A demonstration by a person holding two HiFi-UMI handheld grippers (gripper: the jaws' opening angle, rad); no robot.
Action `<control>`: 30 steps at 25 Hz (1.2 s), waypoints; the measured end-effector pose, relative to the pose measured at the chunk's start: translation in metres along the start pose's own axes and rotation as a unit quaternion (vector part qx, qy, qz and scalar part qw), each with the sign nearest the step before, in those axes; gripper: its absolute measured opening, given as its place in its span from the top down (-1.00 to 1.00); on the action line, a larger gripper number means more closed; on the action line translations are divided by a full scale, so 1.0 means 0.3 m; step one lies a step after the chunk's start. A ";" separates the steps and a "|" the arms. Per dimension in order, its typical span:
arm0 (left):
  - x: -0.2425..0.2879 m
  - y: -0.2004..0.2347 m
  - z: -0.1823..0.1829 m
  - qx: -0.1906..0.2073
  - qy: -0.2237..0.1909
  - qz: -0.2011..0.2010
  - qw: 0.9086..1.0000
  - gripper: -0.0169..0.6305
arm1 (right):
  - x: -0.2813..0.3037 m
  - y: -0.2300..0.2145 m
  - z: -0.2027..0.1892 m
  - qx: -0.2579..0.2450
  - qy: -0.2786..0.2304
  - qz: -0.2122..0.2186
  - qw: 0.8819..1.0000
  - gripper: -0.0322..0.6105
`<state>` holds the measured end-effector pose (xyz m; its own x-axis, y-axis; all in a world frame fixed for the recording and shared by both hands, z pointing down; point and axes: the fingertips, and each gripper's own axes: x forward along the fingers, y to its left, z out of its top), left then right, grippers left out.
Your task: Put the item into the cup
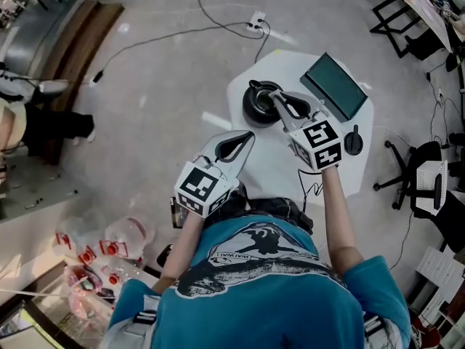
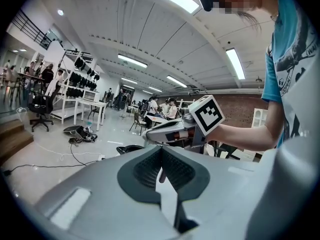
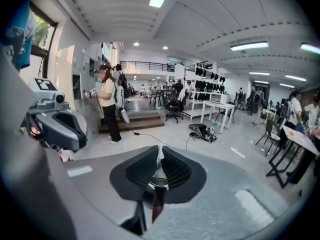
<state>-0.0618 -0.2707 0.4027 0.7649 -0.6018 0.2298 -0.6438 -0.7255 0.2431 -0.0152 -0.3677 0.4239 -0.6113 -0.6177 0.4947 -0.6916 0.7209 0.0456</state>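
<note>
A black cup point(image 1: 259, 105) stands at the far left of a small white table point(image 1: 276, 158). My right gripper point(image 1: 276, 99) reaches over the cup's rim. In the right gripper view its jaws point(image 3: 159, 149) are nearly together, pinching a thin dark item point(image 3: 156, 199) with a silvery rim; its shape is hard to make out. My left gripper point(image 1: 249, 134) hovers at the table's near left edge, shut with nothing in it. From the left gripper view point(image 2: 161, 149) I see the right gripper point(image 2: 150, 135) above the cup point(image 2: 129, 148).
A teal flat box point(image 1: 334, 86) lies at the table's far right, and a small black object point(image 1: 353, 140) near its right edge. Cables and a power strip point(image 1: 255, 23) lie on the floor beyond. An office chair point(image 1: 421, 180) stands to the right.
</note>
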 end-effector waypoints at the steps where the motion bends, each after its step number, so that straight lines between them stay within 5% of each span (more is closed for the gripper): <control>1: 0.001 0.004 -0.002 -0.001 0.002 -0.001 1.000 0.93 | 0.020 0.000 -0.002 -0.016 0.010 0.001 1.000 0.81; 15: 0.016 -0.008 -0.035 -0.006 0.014 -0.009 1.000 0.93 | 0.164 0.023 -0.165 -0.131 0.141 0.032 0.981 0.80; 30: -0.031 -0.005 -0.033 -0.007 0.003 0.011 1.000 0.93 | 0.148 0.041 -0.168 -0.117 0.128 0.028 0.984 0.55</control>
<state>-0.0681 -0.2608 0.4094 0.7510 -0.6151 0.2401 -0.6602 -0.7076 0.2519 -0.0315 -0.3704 0.4901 -0.5086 -0.4962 0.7036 -0.5334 0.8231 0.1949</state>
